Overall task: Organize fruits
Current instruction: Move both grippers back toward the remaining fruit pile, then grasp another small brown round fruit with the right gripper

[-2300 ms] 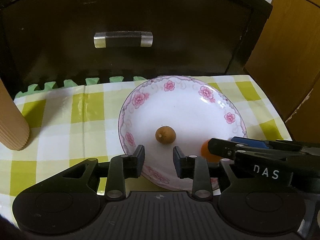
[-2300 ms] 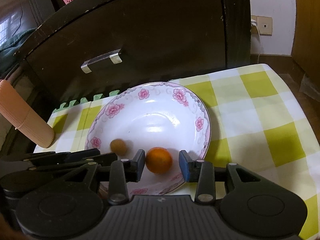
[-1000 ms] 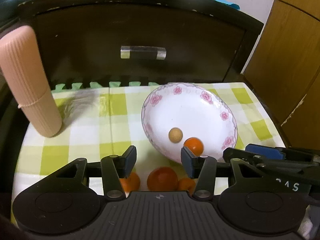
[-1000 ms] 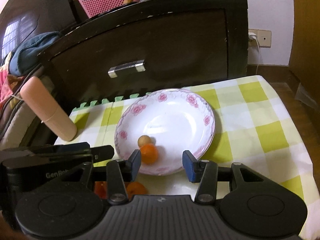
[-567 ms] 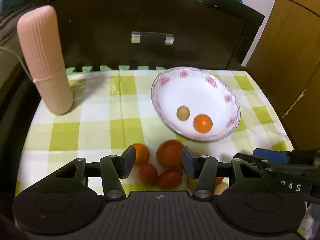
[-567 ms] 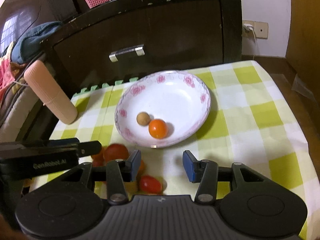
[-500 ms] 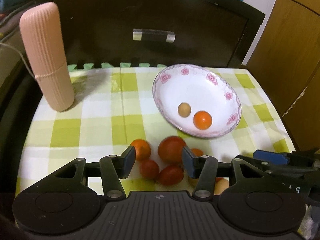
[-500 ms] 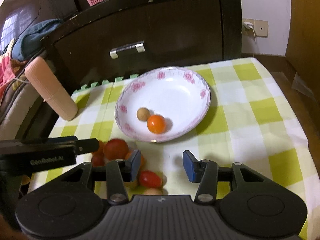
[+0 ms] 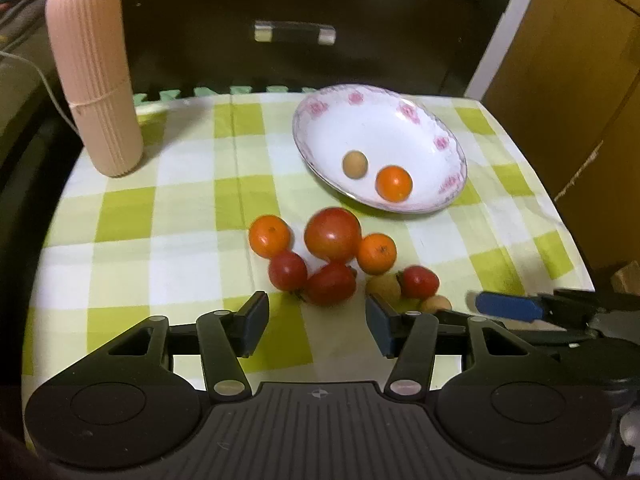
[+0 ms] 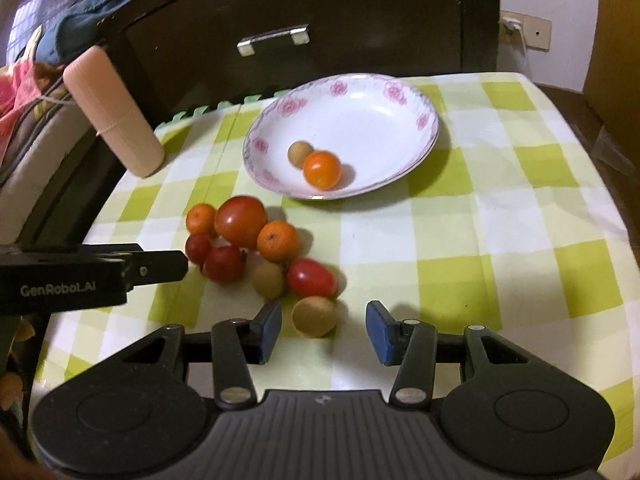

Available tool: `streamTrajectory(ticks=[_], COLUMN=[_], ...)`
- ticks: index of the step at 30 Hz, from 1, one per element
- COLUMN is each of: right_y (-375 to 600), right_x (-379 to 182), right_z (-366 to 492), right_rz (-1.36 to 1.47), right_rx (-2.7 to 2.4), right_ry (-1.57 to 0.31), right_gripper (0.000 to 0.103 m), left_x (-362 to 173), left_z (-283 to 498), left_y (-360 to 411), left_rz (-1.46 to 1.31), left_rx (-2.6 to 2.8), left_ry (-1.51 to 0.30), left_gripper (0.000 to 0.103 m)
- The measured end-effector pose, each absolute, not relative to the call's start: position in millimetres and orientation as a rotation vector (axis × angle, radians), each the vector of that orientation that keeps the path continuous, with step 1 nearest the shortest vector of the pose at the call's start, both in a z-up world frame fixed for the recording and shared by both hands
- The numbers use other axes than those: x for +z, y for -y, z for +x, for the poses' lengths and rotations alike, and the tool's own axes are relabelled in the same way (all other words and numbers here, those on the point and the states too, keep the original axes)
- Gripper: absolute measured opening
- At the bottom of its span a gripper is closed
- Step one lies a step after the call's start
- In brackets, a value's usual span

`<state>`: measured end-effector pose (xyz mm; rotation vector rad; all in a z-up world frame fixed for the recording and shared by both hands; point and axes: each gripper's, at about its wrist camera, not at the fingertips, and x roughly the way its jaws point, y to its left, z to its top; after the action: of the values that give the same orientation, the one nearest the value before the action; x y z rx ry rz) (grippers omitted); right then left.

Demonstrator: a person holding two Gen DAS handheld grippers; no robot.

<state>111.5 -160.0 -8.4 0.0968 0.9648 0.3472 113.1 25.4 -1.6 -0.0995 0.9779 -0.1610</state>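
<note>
Loose fruits lie clustered on the green-and-white checked tablecloth (image 9: 192,200) in front of the flowered plate (image 9: 404,120): a large tomato (image 9: 333,233) at the centre, a small orange (image 9: 269,236) to its left and another orange (image 9: 376,253) touching its right side, two smaller red tomatoes (image 9: 287,270) nearer the camera, an oval cherry tomato (image 10: 311,278) whose long axis runs roughly left to right across the right wrist view, and two tan longans (image 10: 269,279), the nearer longan (image 10: 314,316) round, with no evident long axis. Inside the plate rest a tan longan (image 9: 355,164) and a small orange fruit (image 9: 393,183), just beside each other, touching or nearly so. The left gripper (image 9: 318,322) hangs tilted downward just short of the cluster, its jaws part open and lately widening, with nothing held; the red tomatoes lie just beyond the gap. The right gripper (image 10: 323,326) is likewise pitched downward, its jaws part open and empty, the nearer longan sitting between the blue pads (image 10: 378,332) without visible contact. Each gripper appears at the edge of the other's view, the two side by side. A ribbed pink cylinder (image 9: 94,74) stands upright at the cloth's far left corner, before a dark drawer front (image 9: 280,12).
</note>
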Motion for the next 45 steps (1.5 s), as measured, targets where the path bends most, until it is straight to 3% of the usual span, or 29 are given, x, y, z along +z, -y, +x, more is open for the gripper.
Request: streamTrajectory(ticks=[16,20,26,45], right_y=[143.1,138.7,146.3,168.2], right_x=[-30.0,-29.9,-29.9,-28.9], right_z=[119.2,117.5,113.9,108.8], right_rz=[0.008,-0.035,-0.017,0.075], right_rx=[0.379,0.379,0.385,0.388], right_ry=[-0.967,-0.959,-0.967,-0.995], right_gripper=[0.045,0.035,0.031,0.03], left_x=[-19.9,-23.4,-27.7,-32.8], left_z=[113.6,116.4,121.8,134.3], left_y=[-19.4,-19.4,-10.0,2.1], left_rz=[-0.039,-0.04,-0.014,0.081], left_rx=[-0.189,-0.201,-0.254,-0.322], left_ry=[-1.012,-1.008,-0.986,-0.965], left_gripper=[0.064,0.061,0.057,0.059])
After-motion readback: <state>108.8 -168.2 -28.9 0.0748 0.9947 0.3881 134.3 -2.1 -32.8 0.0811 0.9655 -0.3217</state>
